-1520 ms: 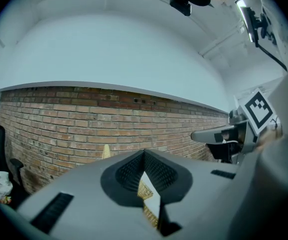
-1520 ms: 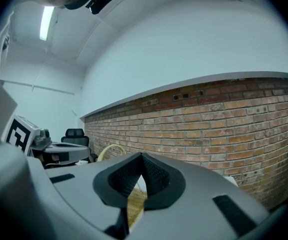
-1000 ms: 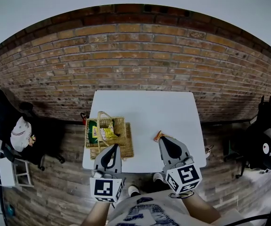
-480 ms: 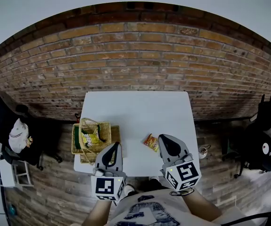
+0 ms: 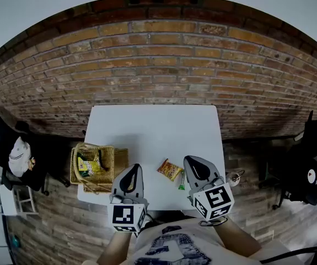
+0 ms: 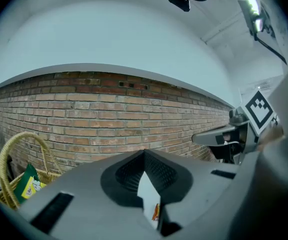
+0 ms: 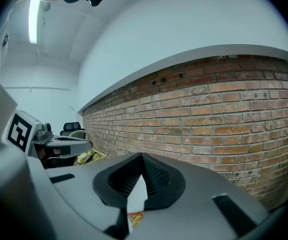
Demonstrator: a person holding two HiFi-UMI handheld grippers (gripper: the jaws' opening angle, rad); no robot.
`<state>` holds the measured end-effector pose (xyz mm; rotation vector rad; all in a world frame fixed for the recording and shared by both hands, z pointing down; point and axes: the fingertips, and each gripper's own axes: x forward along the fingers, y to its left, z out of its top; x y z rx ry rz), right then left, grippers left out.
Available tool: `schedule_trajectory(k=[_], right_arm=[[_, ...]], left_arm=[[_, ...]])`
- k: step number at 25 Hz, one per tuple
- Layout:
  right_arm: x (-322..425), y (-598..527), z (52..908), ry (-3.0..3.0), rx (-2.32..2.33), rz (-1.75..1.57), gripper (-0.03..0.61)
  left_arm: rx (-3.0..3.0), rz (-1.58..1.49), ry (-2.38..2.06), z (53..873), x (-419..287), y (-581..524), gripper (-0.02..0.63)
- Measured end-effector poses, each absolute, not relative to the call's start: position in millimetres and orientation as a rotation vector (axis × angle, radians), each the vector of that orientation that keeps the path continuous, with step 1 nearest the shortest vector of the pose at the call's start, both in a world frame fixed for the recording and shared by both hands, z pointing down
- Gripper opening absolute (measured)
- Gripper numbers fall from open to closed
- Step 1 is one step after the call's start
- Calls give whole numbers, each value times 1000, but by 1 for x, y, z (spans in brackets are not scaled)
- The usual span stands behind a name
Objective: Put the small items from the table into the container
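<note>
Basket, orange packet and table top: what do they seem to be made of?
Basket: woven straw or wicker, matt tan, with a visible weave and a looped handle. Orange packet: probably printed plastic or foil film, but too small to be sure. Table top: smooth plain white, perhaps laminate or painted board.

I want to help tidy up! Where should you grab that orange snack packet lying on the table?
Probably pinch the orange snack packet by its end nearest the right gripper, coming down from above. It lies flat on the table, so only a thin edge offers the jaws a hold.
</note>
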<state>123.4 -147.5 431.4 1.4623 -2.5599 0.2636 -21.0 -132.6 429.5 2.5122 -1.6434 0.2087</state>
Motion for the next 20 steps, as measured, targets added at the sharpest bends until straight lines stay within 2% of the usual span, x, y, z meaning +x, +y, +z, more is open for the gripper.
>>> schedule_trajectory(k=[20], right_arm=[[143, -183, 505, -2526, 1251, 325, 20]], left_arm=[[2398, 293, -1730, 491, 6, -158, 51]])
